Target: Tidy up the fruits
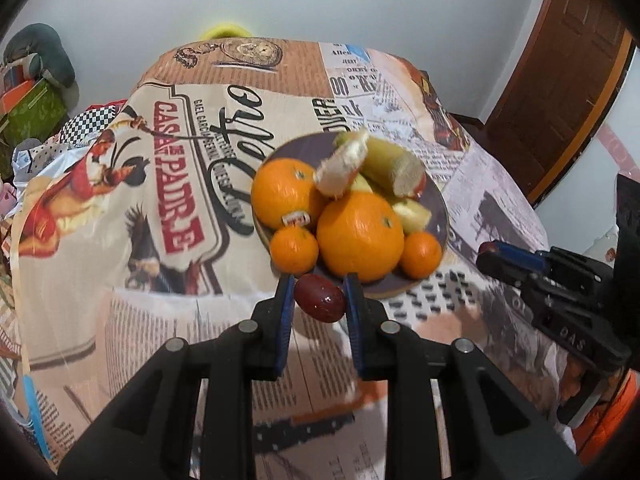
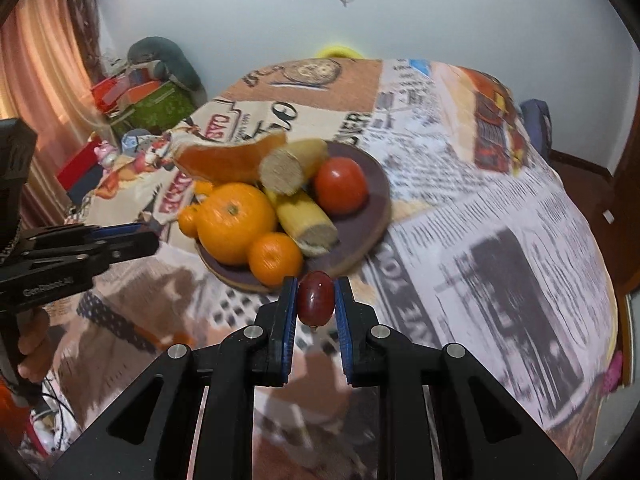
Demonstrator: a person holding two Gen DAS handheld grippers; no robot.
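A dark round plate (image 1: 438, 204) (image 2: 376, 184) on the table holds two big oranges (image 1: 362, 236) (image 2: 234, 228), small mandarins (image 1: 294, 250) (image 2: 275, 258), pale cut stalk pieces (image 1: 394, 166) (image 2: 306, 220), an orange wedge (image 2: 232, 160) and a red tomato (image 2: 341, 186). My left gripper (image 1: 319, 294) is shut on a dark red grape (image 1: 320, 298) just in front of the plate's near rim. My right gripper (image 2: 315, 298) is shut on another dark red grape (image 2: 315, 298), also at the near rim. Each gripper shows in the other's view (image 1: 516, 260) (image 2: 120, 240).
A printed newspaper-pattern cloth (image 1: 168, 184) (image 2: 500, 220) covers the table. Boxes and clutter (image 1: 32, 100) (image 2: 148, 96) lie beyond its left edge. A wooden door (image 1: 560, 92) stands at the right, a white wall behind.
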